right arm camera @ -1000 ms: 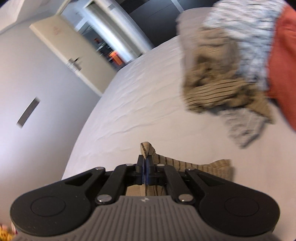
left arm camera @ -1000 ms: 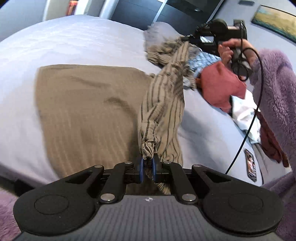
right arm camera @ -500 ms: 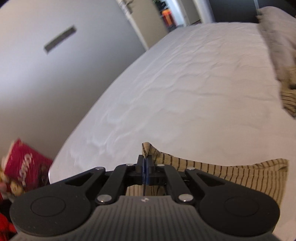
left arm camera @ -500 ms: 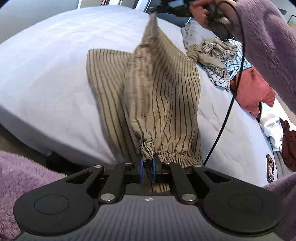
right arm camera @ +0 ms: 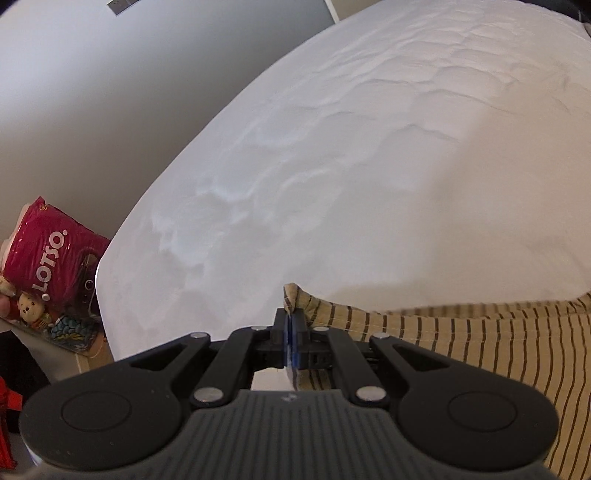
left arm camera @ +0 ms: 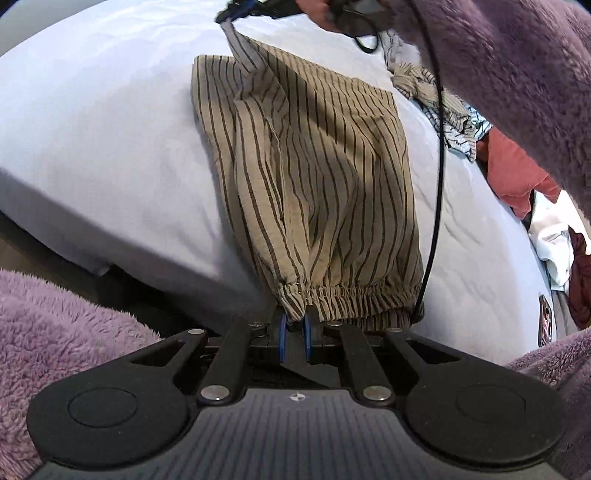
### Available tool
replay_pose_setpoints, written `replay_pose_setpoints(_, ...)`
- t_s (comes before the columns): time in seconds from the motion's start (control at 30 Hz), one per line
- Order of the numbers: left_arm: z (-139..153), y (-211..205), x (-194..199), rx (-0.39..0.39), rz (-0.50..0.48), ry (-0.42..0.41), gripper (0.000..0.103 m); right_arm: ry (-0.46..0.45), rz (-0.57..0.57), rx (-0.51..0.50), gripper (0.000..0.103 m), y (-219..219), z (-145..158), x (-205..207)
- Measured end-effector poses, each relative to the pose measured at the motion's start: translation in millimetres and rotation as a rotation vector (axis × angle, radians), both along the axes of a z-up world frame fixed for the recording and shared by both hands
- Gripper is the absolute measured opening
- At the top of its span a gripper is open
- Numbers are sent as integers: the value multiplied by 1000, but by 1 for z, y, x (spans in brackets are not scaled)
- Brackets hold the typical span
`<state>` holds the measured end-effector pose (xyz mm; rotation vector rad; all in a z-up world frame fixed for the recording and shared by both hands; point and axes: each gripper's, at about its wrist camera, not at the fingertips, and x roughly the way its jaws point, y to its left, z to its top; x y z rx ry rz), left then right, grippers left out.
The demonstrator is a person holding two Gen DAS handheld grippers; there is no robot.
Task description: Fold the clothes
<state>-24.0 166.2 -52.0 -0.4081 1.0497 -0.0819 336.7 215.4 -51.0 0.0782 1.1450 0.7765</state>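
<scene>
The striped tan garment lies spread over the white bed, its elastic waistband at the near edge of the bed and its far end reaching toward the middle of the mattress. The left gripper is clenched on the gathered waistband at the garment's near left corner, with a fold of the striped cloth pinched between its blue pads. The right gripper appears at the top of the left wrist view, beyond the garment's far end; it holds a narrow corner of the same cloth lifted off the bed, so the fabric rises in a peak from the flat part below. In its own view the right gripper is closed tight on that corner, a small tip of cloth poking out above the jaws, and the rest of the garment trails off to the right of it over the wrinkled sheet.

A hand in a fuzzy purple sleeve carries the right gripper, and a black cable hangs from it down across the garment's right edge. To the right of the garment, farther along the bed, sits a heap of other clothes: a striped and checked bundle, a red piece and something white. Left of the bed, on the floor by the wall, stands a red bag printed with letters.
</scene>
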Motion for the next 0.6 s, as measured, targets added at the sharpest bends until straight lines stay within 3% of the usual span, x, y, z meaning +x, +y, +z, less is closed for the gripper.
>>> replay_pose_setpoints(0.2, -4, -1, -1, -7, -8, 26, 7, 26, -18, -12, 3, 17, -28, 9)
replay_pose_setpoints(0.3, -4, -1, -1, -13, -7, 32, 7, 42, -23, -26, 9, 18, -36, 10)
replay_pose_setpoints(0.33, -4, -1, -1, -15, -6, 34, 7, 41, -27, -23, 14, 16, -35, 10)
replay_pose_setpoints(0.43, -4, -1, -2, -20, -5, 40, 7, 27, -44, -14, 55, 4, -25, 6)
replay_pose_setpoints(0.6, -4, -1, -2, -30, -3, 50, 7, -16, -58, 9, 54, -33, 5, -12)
